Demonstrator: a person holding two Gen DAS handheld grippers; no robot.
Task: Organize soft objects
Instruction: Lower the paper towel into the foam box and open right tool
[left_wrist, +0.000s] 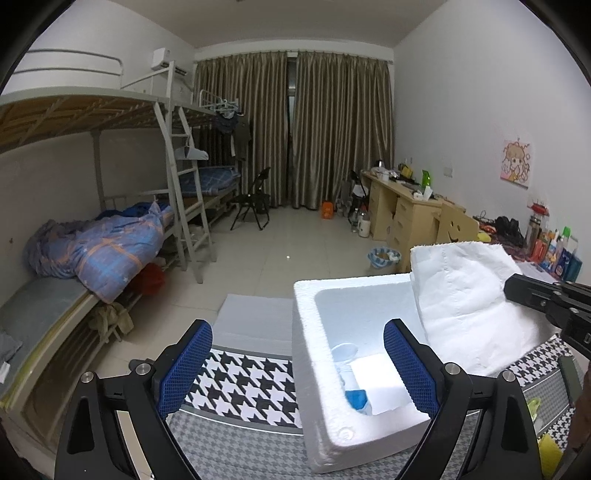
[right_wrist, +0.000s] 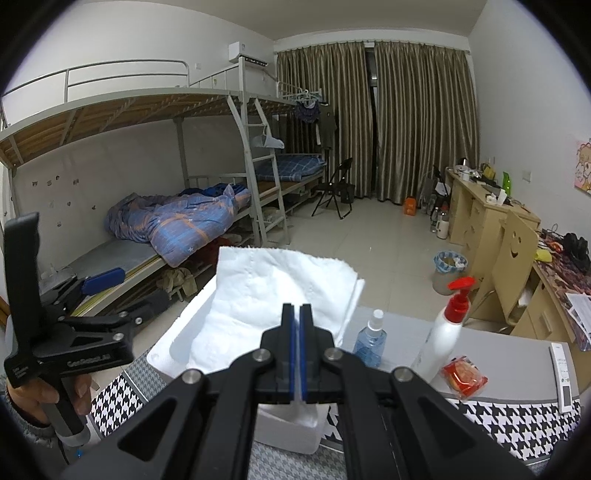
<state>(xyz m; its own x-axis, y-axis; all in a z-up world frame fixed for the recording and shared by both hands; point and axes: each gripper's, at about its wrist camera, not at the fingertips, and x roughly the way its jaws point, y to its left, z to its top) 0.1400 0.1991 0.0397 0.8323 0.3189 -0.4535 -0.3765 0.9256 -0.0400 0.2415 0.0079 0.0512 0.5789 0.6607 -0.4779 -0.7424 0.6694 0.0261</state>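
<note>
Two claws are at work: the right gripper (right_wrist: 296, 354) is clamped tight on a white folded cloth (right_wrist: 266, 299), held over the open foam box (left_wrist: 332, 369), while the left gripper (left_wrist: 295, 373) stands wide and empty beside the box wall, over the checked table cover (left_wrist: 240, 384). To finish well, lower the cloth fully inside the rim before letting go, clear of the spray bottle (right_wrist: 370, 341) and pump bottle (right_wrist: 443, 332) nearby.

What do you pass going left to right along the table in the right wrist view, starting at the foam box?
foam box → white paper towel held by the right gripper → blue spray bottle → white pump bottle → red snack packet
</note>
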